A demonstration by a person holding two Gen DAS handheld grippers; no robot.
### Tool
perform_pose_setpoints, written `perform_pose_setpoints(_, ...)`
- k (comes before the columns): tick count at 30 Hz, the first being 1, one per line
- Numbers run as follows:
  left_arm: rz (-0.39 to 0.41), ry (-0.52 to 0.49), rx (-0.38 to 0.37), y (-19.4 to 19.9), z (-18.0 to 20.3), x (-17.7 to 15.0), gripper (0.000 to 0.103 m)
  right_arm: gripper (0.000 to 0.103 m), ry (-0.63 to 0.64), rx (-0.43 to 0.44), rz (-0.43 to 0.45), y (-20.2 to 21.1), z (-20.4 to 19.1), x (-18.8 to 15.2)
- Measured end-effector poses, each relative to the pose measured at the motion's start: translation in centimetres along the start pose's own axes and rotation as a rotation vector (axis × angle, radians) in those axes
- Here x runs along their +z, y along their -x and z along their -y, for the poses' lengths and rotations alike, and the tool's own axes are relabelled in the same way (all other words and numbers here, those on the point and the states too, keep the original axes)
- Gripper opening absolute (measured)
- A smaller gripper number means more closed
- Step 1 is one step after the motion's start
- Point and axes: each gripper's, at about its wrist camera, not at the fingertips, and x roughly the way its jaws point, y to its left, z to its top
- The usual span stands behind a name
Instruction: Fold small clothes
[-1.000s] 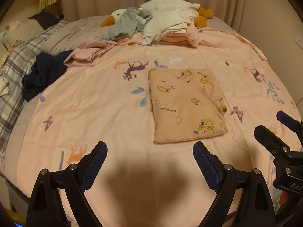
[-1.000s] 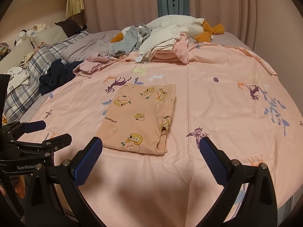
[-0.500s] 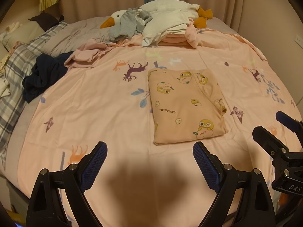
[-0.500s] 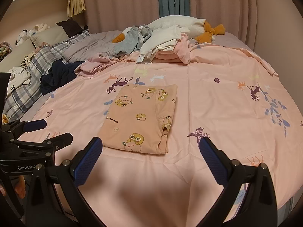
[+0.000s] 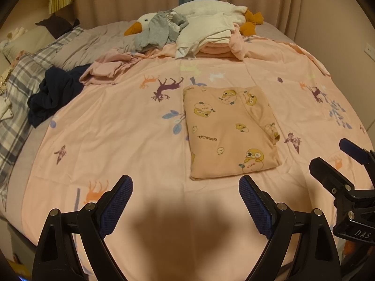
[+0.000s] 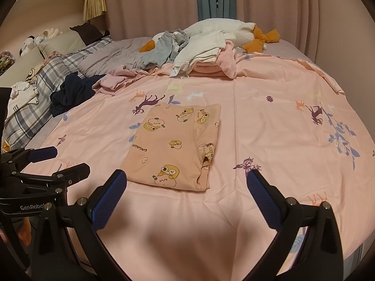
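Blue-padded and spread wide, the left tongs (image 5: pixel 185 201) hold nothing and hang above the near edge of the bed; the right tongs (image 6: pixel 187 196) are equally agape and empty, level with them. Just past both sets of tips lies the peach duck-print garment (image 5: pixel 228 131), already folded into a flat rectangle on the pink animal-print sheet (image 5: pixel 112 140): at 1 o'clock from the left tongs, at 11 o'clock from the right.

By my reading this piece is finished, and the step in hand is the pause between garments. Next would likely come a reach toward 12 o'clock, where the heap of loose clothes (image 5: pixel 201 35) drapes over the goose plush (image 5: pixel 140 23), or toward 10 o'clock for the navy garment (image 5: pixel 54 93).

No baskets or boxes show in either view.
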Motion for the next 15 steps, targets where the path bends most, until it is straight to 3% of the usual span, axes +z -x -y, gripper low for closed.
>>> perform_pose_setpoints(15, 0.004, 0.007, 0.010, -0.12, -0.32, 0.13, 0.091, 0.103, 0.000, -0.001, -0.003, -0.05, -0.18, -0.08)
